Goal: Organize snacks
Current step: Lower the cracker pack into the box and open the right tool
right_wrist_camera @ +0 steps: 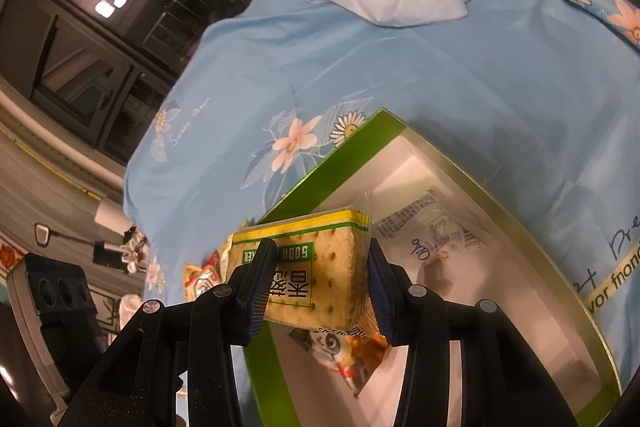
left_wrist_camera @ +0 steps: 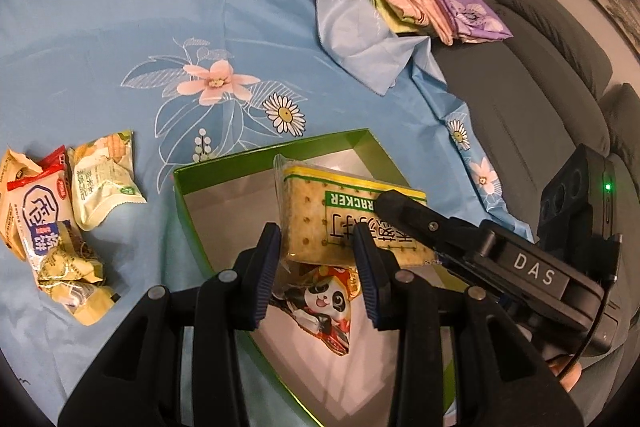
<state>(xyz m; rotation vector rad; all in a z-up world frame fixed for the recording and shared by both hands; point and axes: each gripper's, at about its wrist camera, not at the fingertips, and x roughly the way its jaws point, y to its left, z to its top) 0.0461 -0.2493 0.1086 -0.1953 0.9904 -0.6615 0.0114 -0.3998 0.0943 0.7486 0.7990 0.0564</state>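
Showing as a clear-wrapped soda cracker pack (right_wrist_camera: 320, 267): pale, dotted square crackers, a yellow band along the top edge and a green strip with white lettering over black printed characters. Hanging tilted above the open green box (right_wrist_camera: 320, 167), over its silver floor, not resting on it. Being clamped across its width by the right gripper (right_wrist_camera: 320, 255), both blue-ribbed pads pressing on the wrapper's sides.

Lying on the box floor beneath: a panda-printed packet (right_wrist_camera: 340, 347) and, farther in, a clear packet with a barcode (right_wrist_camera: 432, 231).

Pointing steeply down at the box, the left gripper (left_wrist_camera: 318, 239) hovering at its near wall (left_wrist_camera: 182, 195), pads standing a little apart with nothing seen pinched; the pack (left_wrist_camera: 320, 211) and the panda packet (left_wrist_camera: 324, 299) showing through the gap. Reaching in from the right side of this view, one black finger of the right gripper (left_wrist_camera: 404, 207) lying against the pack.

Sitting left of the box on the flowered blue cloth (left_wrist_camera: 160, 27): a loose pile of snack packets (left_wrist_camera: 52, 219).
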